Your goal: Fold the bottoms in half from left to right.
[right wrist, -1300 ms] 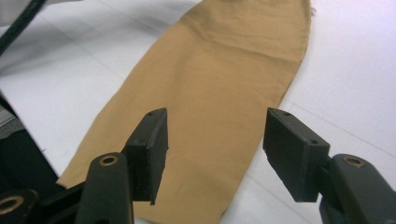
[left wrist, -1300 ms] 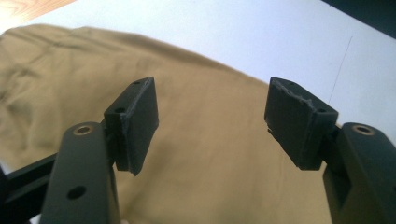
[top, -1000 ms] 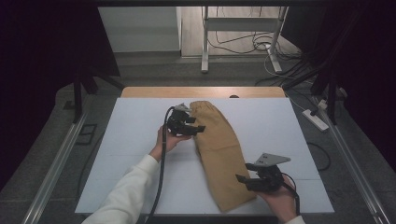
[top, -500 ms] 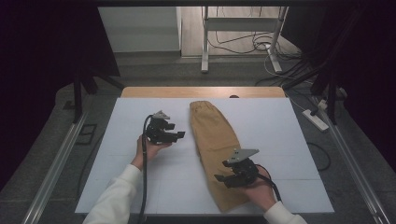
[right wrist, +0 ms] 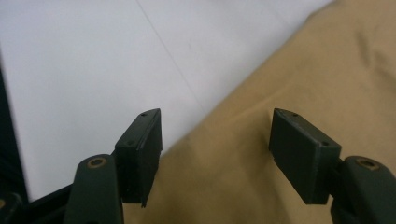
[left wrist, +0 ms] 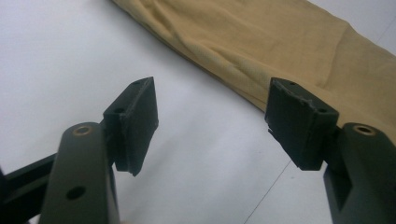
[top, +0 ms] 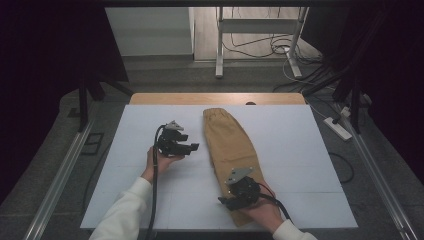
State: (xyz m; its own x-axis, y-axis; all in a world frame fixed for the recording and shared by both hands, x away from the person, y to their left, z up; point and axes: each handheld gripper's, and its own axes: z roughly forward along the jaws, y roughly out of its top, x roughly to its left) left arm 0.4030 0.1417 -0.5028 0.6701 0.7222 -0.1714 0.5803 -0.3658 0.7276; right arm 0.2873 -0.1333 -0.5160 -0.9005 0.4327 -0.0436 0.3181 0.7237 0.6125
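Observation:
A tan folded garment [top: 230, 145] lies lengthwise down the middle of the white table [top: 300, 150]. My left gripper [top: 195, 146] hovers just left of it, pointing at its edge, apart from the cloth. In the left gripper view its jaws [left wrist: 210, 100] stand open over bare table, the garment [left wrist: 289, 42] just beyond them. My right gripper [top: 221, 201] is at the garment's near end, pointing left. Its jaws [right wrist: 217, 126] have just been opening and stand open above the garment's edge [right wrist: 303, 70], gripping nothing.
A wooden tabletop edge [top: 150, 98] shows at the far side of the white sheet. Metal rails [top: 60, 170] run along the left, and a power strip [top: 339, 129] lies on the floor at right. A stand's leg [top: 219, 50] and cables are behind the table.
The left gripper has drawn back leftward off the garment onto bare table. The right gripper has moved left from the table's right side onto the garment's near end.

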